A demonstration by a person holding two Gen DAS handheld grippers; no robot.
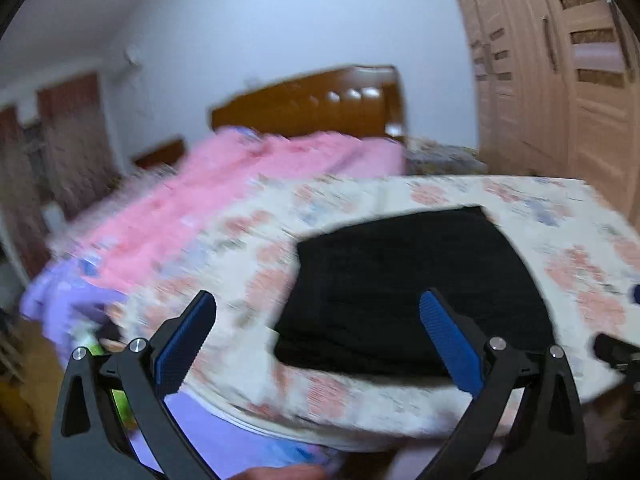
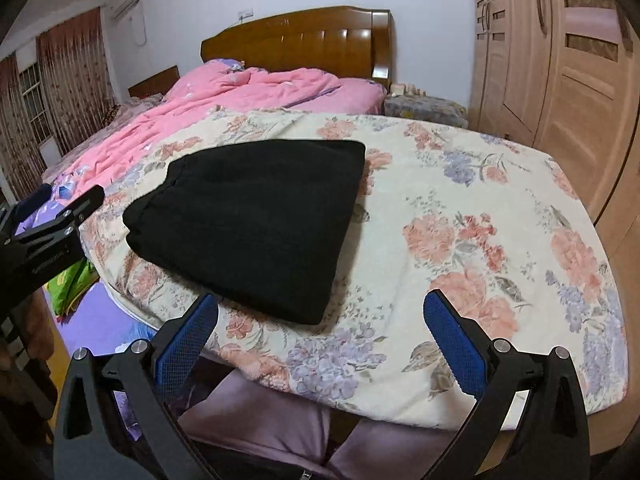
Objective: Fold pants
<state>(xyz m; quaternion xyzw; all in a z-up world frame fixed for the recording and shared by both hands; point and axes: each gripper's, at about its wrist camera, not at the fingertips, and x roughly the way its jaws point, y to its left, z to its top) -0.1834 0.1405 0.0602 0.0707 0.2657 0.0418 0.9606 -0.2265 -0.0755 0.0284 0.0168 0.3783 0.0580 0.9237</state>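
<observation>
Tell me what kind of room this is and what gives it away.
A home bedroom, most likely. A bed with a wooden headboard and a pink quilt fills the room, a tall wardrobe stands beside it, and folded black pants lie on the floral sheet.

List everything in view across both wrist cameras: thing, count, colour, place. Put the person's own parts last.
pants: one, black, folded into a compact stack on the floral sheet, near the bed's foot
floral sheet: one, cream with pink and purple flowers, covering the bed's near end
quilt: one, pink, rumpled toward the headboard
headboard: one, glossy brown wood, against the far wall
wardrobe: one, light wood, right of the bed
curtains: dark red patterned, far left by the window
left gripper: black with blue pads, open, empty, near the pants
right gripper: black with blue pads, open, empty, at the bed's edge
</observation>
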